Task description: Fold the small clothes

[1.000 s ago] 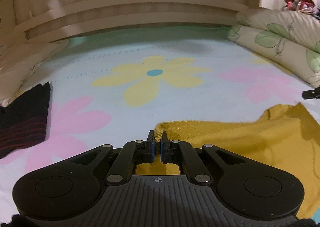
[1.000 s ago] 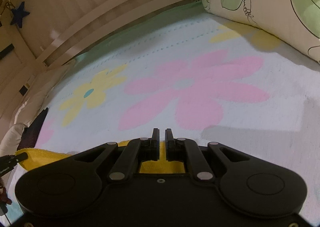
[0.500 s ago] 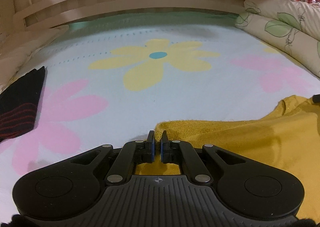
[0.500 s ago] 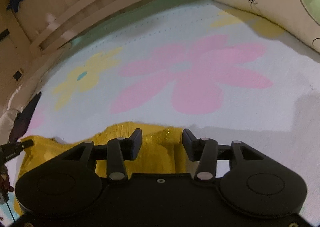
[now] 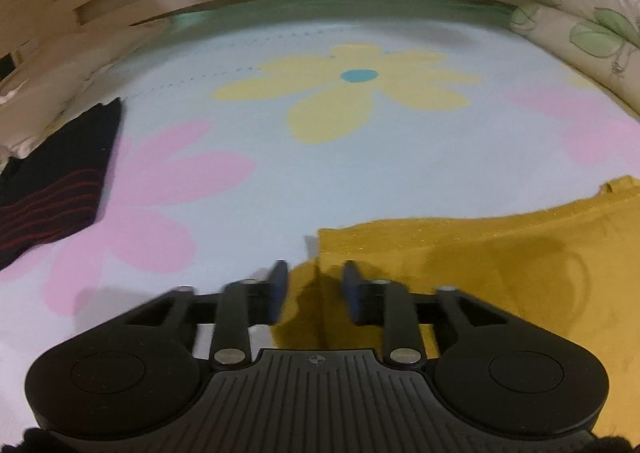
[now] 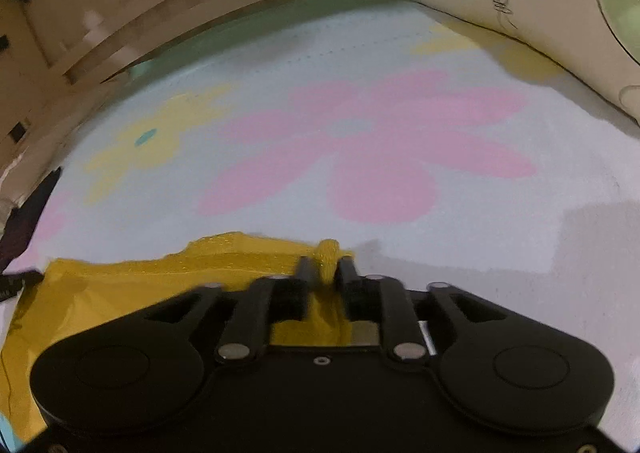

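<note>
Over the near edge of the yellow garment [image 5: 500,281], your left gripper [image 5: 314,279] is opening, cloth loose between its jaws; your right gripper [image 6: 324,273] stands apart astride a raised fold. Beyond the garment lies the flowered sheet [image 5: 360,157], dark striped clothing [image 5: 52,189] far left.

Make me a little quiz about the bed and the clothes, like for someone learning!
1. True or false: the yellow garment lies on the flowered bedsheet.
2. What lies at the sheet's left edge in the left wrist view? A) a black garment with red stripes B) a blue towel C) a white sock
3. What colour is the centre of the yellow flower?

Key: 1 true. 2 A, the black garment with red stripes. 3 blue.
</note>
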A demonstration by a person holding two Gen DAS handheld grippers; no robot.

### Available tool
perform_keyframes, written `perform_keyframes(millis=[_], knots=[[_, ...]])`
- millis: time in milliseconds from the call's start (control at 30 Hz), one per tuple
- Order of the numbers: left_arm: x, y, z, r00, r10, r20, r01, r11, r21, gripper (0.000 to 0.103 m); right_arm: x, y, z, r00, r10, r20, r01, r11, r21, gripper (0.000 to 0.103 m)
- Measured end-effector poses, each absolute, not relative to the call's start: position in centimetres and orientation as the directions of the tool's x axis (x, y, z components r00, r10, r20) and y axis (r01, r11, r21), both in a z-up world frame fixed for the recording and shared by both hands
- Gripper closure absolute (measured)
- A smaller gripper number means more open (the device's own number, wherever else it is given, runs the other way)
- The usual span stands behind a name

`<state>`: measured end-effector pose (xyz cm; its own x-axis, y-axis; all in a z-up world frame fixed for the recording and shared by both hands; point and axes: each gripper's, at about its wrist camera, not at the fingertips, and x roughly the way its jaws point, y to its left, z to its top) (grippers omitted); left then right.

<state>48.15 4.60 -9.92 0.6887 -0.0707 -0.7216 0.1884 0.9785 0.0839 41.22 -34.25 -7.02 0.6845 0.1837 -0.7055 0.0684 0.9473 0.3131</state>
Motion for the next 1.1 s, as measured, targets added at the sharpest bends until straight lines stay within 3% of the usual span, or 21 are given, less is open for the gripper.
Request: perform_keyframes(millis=[67,133,200,300,600,800,1100], knots=[[47.9,5.1,-8.9,0.7,-0.055,-0.712,0.157,0.984,0.078,0.061,41.1,-34.4,-6.2,0.706,0.181,-0.684,0.071,0.944,0.323,0.029],[47.5,5.7,-7.5,0.71,-0.061,-0.701,0.122,0.992,0.036,0.045,40.9,-34.6,-5.5,0.722,0.182,-0.668,0.081,0.936,0.343,0.023],[47.2,6.1,-6.3,0.705,-0.096,-0.702,0.104,0.994,-0.031,0.031,40.9,-34.7,-5.0,0.716,0.185,-0.674,0.106,0.925,0.366,0.0],[46.5,5.6,-5.1,0.675,-0.159,-0.72,0.112,0.987,-0.113,0.018,40.4,-34.7,-4.3,0.699,0.22,-0.681,0.12,0.902,0.414,0.0],[41.5,1.5,-4.7,0.578,-0.213,-0.787,0.145,0.977,-0.158,0.016,38.2,-32.5,-3.9,0.537,0.243,-0.808,0.127,0.923,0.362,0.0],[38.8,-1.5,-4.9,0.53,-0.202,-0.824,0.168,0.977,-0.131,0.009,35.1,-30.8,-3.1,0.492,0.263,-0.83,0.106,0.928,0.357,0.0],[36.8,-5.5,-10.3,0.358,-0.181,-0.916,0.251,0.964,-0.093,0.007,32.3,-29.4,-5.1,0.392,0.236,-0.889,0.069,0.956,0.284,0.0]])
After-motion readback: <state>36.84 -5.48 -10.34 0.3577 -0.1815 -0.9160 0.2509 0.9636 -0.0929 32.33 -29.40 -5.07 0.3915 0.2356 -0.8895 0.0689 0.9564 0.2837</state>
